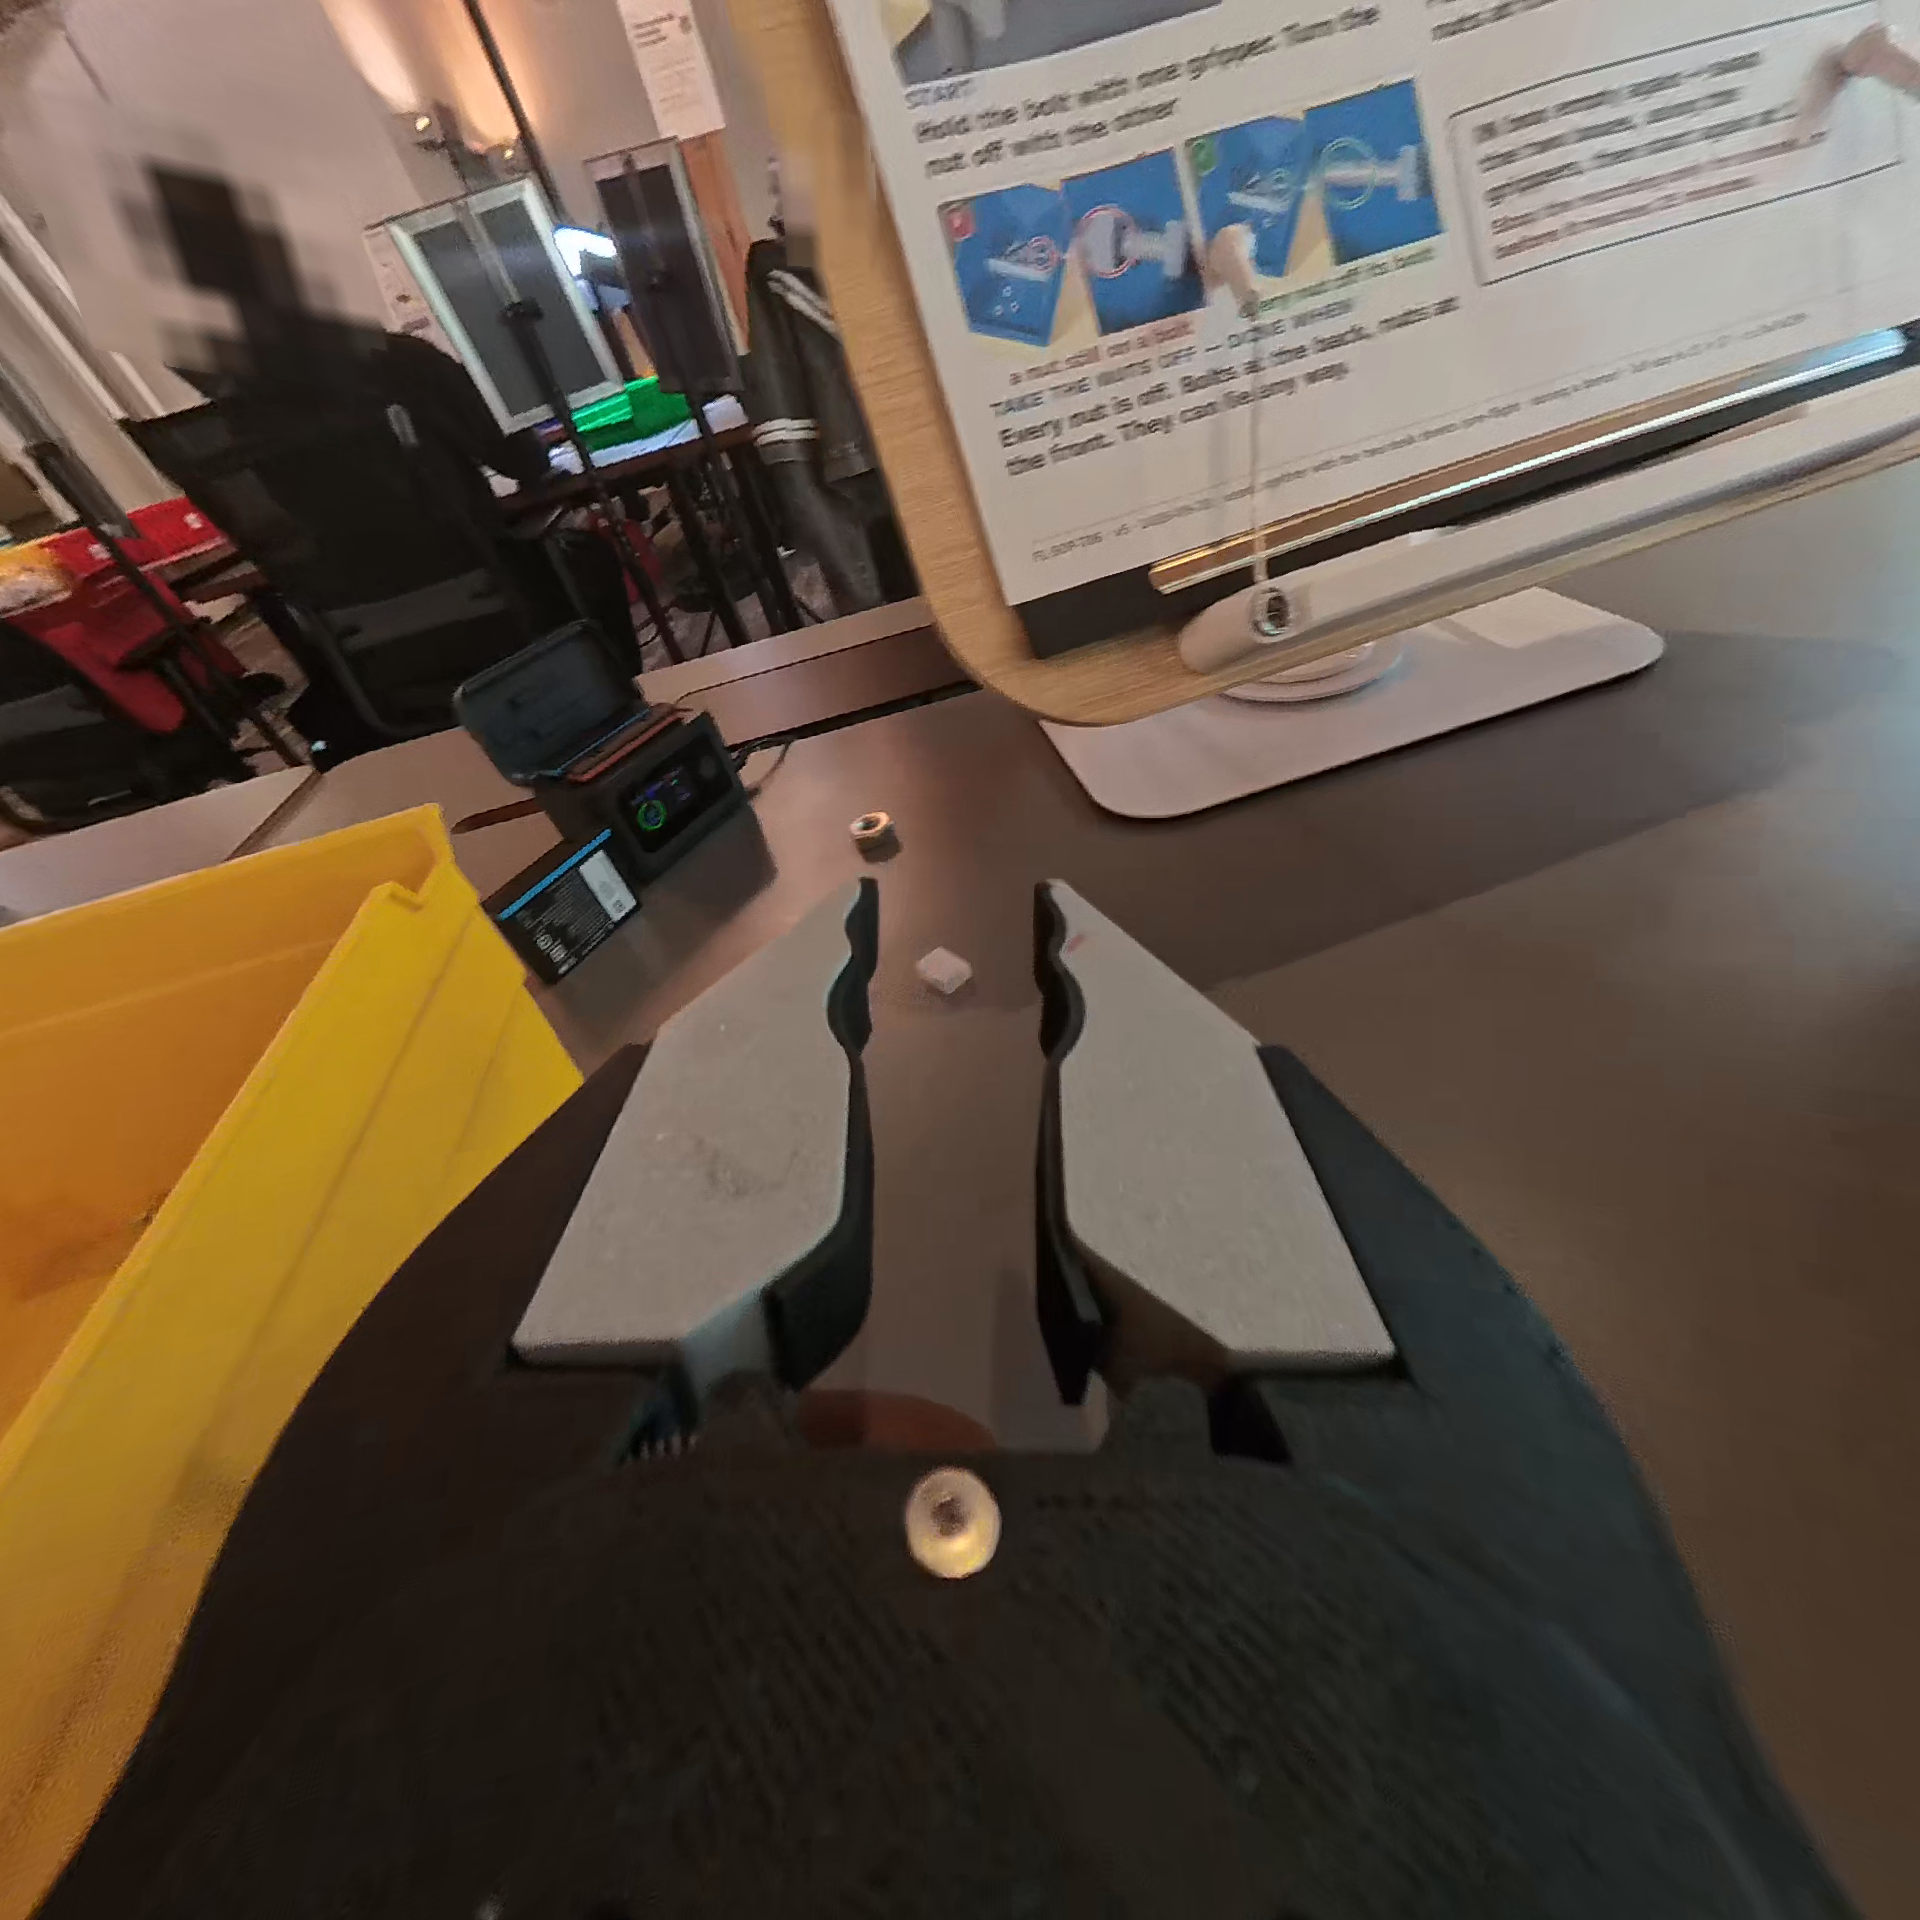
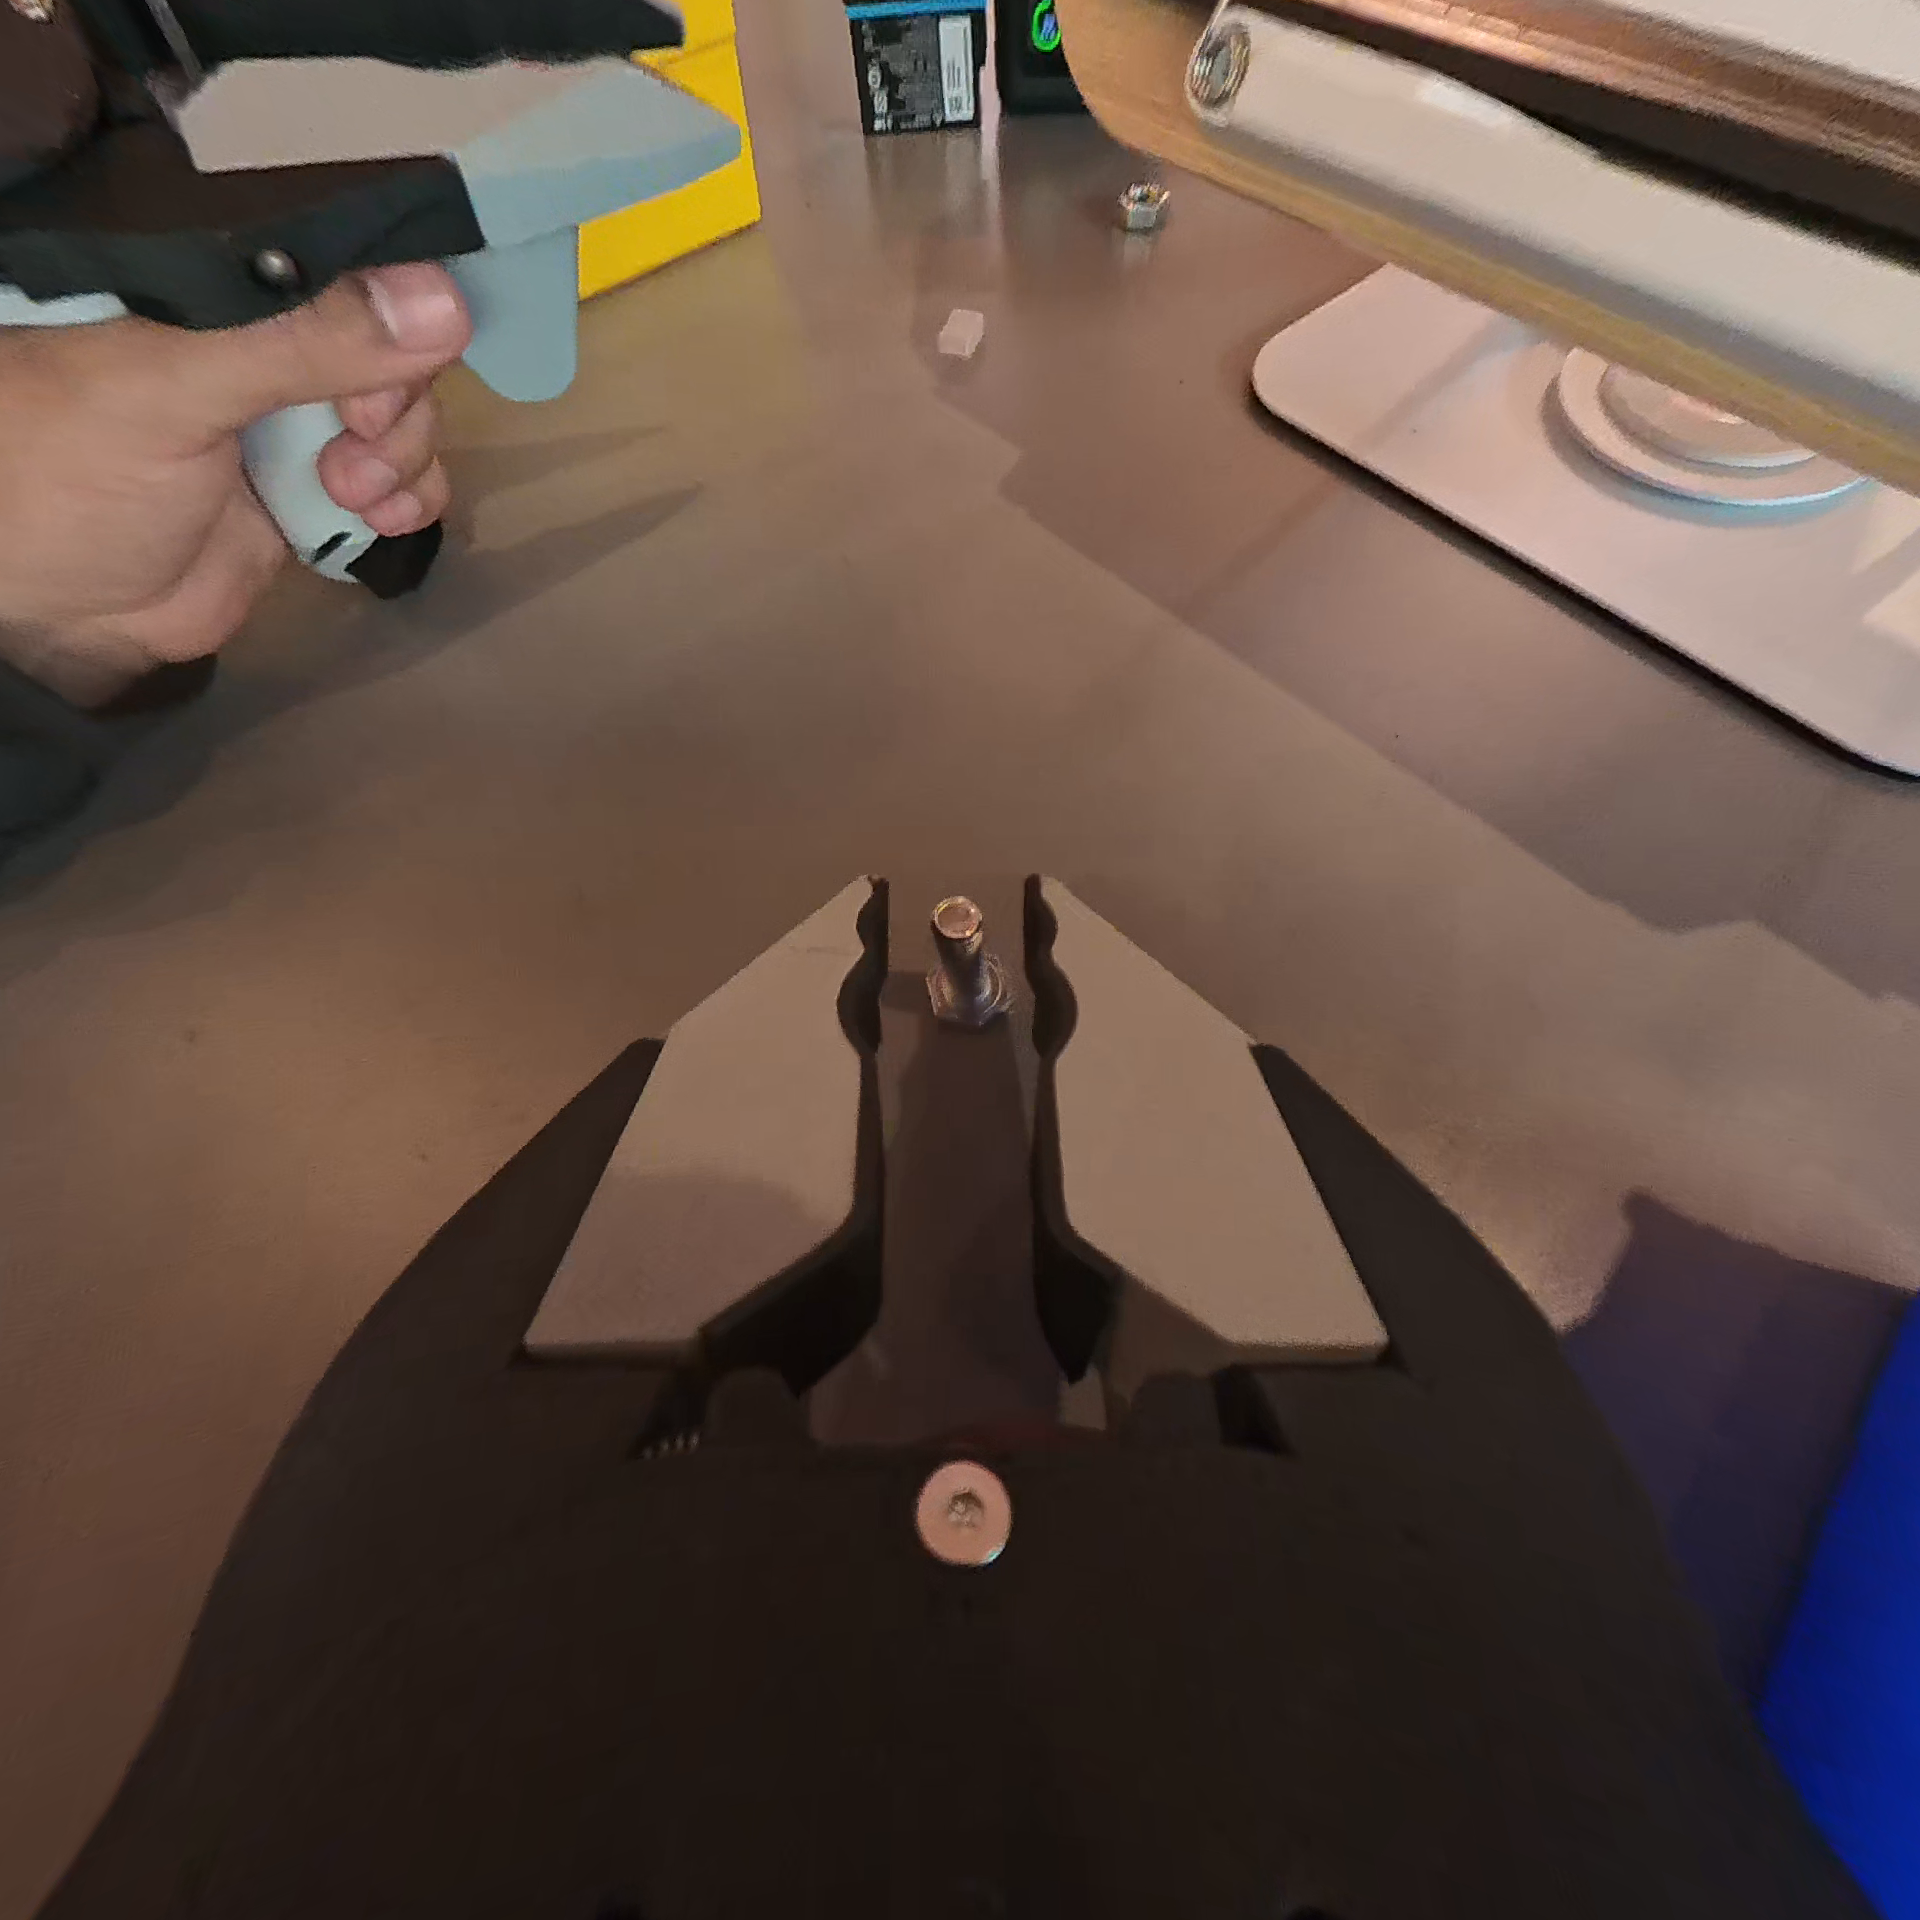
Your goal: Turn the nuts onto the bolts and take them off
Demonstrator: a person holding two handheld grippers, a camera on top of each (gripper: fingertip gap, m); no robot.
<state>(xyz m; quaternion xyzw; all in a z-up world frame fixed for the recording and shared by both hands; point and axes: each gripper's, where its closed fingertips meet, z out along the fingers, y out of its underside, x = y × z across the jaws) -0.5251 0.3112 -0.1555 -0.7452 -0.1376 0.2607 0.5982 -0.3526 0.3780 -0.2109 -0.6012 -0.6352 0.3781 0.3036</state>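
Note:
A silver bolt [image 2: 966, 966] stands upright on its hex head on the dark table, between the tips of my right gripper [image 2: 956, 894]. That gripper is open and its jaws stand a little apart from the bolt on both sides. A loose metal nut [image 1: 875, 833] lies farther back on the table; it also shows in the right wrist view [image 2: 1143, 204]. My left gripper [image 1: 954, 896] is open and empty, held above the table short of the nut. A small white block [image 1: 943, 971] lies just beyond its tips, and shows in the right wrist view [image 2: 961, 335].
A yellow bin [image 1: 239, 1039] stands at the left. A black battery [image 1: 566, 914] and a charger case [image 1: 644, 769] sit behind it. A monitor with a white base [image 1: 1382, 696] stands at the back right. A person's hand [image 2: 187, 468] holds the left gripper. A blue sleeve [image 2: 1849, 1621] shows at lower right. The gap from one gripper's tips to the other's is roughly 20 cm. My left gripper's tips are some 11 cm from the small white block [image 1: 943, 971]. Look for it in the right wrist view [image 2: 957, 337] too.

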